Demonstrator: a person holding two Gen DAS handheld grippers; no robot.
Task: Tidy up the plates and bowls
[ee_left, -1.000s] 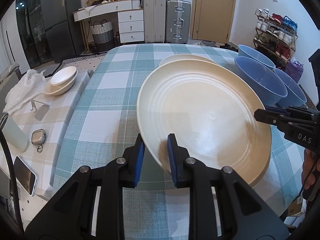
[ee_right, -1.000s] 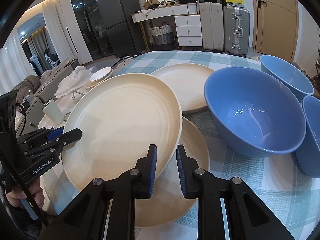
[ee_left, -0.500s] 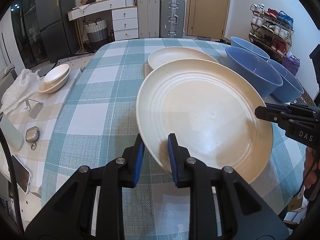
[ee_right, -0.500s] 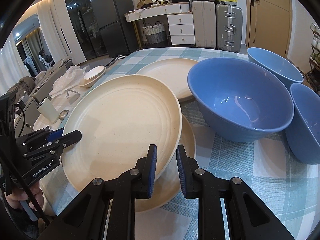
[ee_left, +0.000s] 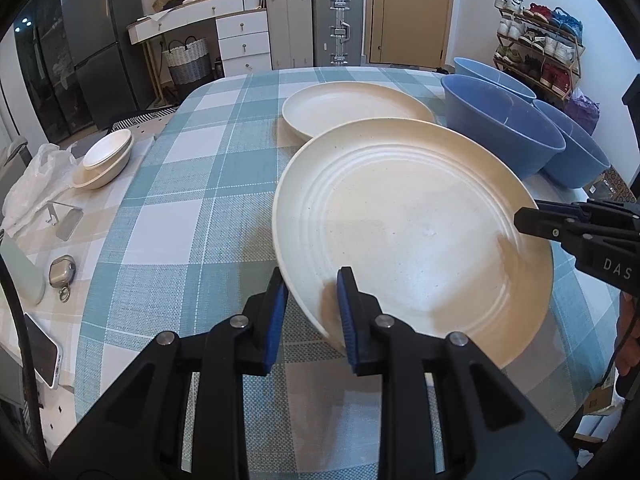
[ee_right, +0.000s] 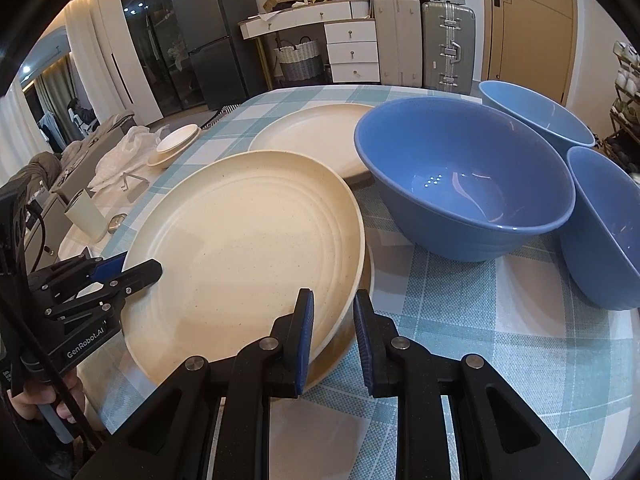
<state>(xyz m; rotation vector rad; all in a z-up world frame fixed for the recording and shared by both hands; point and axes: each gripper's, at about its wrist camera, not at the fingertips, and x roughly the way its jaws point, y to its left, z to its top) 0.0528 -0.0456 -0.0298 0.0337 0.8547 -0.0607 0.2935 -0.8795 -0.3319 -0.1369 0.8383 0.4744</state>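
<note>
A: Status of cream plate?
B: Held tilted above the checked table, its near rim pinched by left gripper, its opposite rim clamped by right gripper.
A: Under it?
B: A second plate, partly covered. Blue bowl sits beside.

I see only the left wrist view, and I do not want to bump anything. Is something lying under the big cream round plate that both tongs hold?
Observer: Yes. A second cream round plate lies on the checked tablecloth under the big cream round plate. Its edge shows beside the right tongs.
Operator: Is the nearest deep blue bowl empty? I see only its wall.
Observer: Yes, its bottom is bare; nothing lies inside.
</note>
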